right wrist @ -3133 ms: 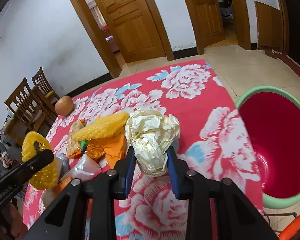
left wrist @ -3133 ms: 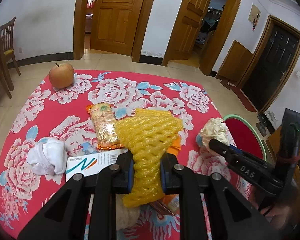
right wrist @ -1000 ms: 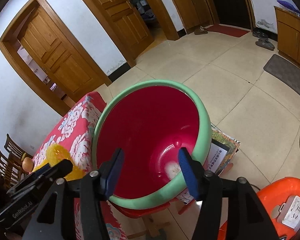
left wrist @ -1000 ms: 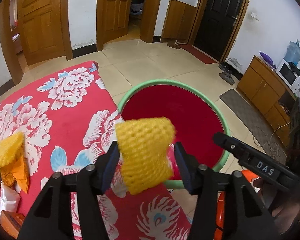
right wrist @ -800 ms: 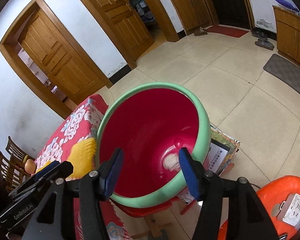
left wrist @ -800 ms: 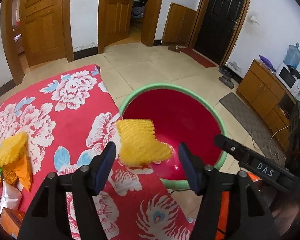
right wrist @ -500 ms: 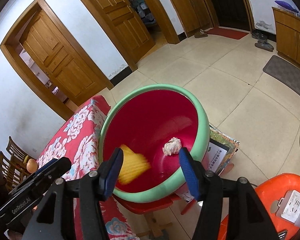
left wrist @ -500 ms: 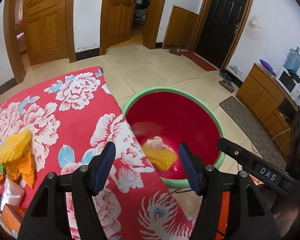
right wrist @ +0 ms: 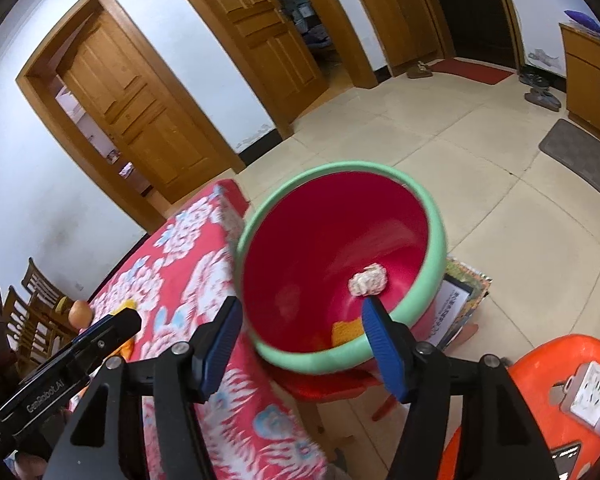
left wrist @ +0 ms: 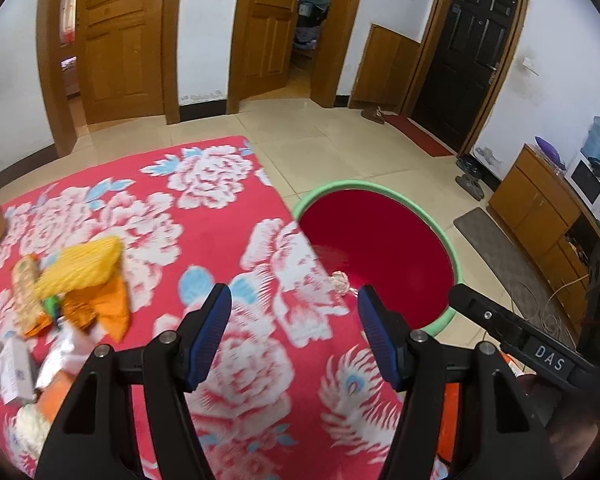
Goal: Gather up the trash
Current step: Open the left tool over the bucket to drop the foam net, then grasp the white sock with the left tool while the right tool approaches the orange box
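A red floral-clothed surface [left wrist: 228,240] adjoins a green-rimmed red bin [right wrist: 432,256]. The left hand-held gripper [left wrist: 294,334] tilts downward over the cloth's edge — jaws spread, having just widened, nothing between. The right hand-held gripper [right wrist: 300,346] angles down at the bin — likewise just widened, empty.

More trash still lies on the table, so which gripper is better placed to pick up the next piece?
Left. The left gripper is open, empty, and faces the trash pile; the right gripper faces the basin.

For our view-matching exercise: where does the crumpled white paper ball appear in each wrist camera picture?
Left wrist: paper ball centre, at the basin's near edge beside the tablecloth.
Right wrist: paper ball right of centre, inside the basin.
Shared landmark: the green-rimmed red basin.
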The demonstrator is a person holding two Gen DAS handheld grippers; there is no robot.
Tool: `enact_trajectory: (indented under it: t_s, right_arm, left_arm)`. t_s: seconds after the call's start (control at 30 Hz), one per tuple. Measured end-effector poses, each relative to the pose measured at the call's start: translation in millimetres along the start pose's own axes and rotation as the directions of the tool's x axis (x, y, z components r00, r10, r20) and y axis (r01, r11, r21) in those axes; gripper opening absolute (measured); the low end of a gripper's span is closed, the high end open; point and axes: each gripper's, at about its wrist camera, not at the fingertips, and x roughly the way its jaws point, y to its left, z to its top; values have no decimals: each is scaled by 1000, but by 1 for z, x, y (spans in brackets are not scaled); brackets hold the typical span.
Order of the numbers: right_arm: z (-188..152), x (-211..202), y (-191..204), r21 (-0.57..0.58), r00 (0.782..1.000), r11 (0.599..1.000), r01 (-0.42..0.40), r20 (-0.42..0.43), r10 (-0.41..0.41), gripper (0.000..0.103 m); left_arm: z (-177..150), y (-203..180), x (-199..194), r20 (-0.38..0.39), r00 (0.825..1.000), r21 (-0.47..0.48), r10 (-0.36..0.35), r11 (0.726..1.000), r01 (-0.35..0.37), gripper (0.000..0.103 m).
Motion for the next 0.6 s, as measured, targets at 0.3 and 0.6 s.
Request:
enact_trajectory:
  t_s: [0.3, 0.6]
  right_arm:
    - [-25, -11, 39, -29, 999, 998, -50, -18, 49, 70]
    - [-52, -20, 86, -81, 998, 995, -58, -28, 56, 73]
  left_arm:
    - [-15, 47, -40, 27, 997, -68, 67, 996, -65, 65]
    - [-36, 104, -77, 45, 991, -150, 130, 981, -122, 65]
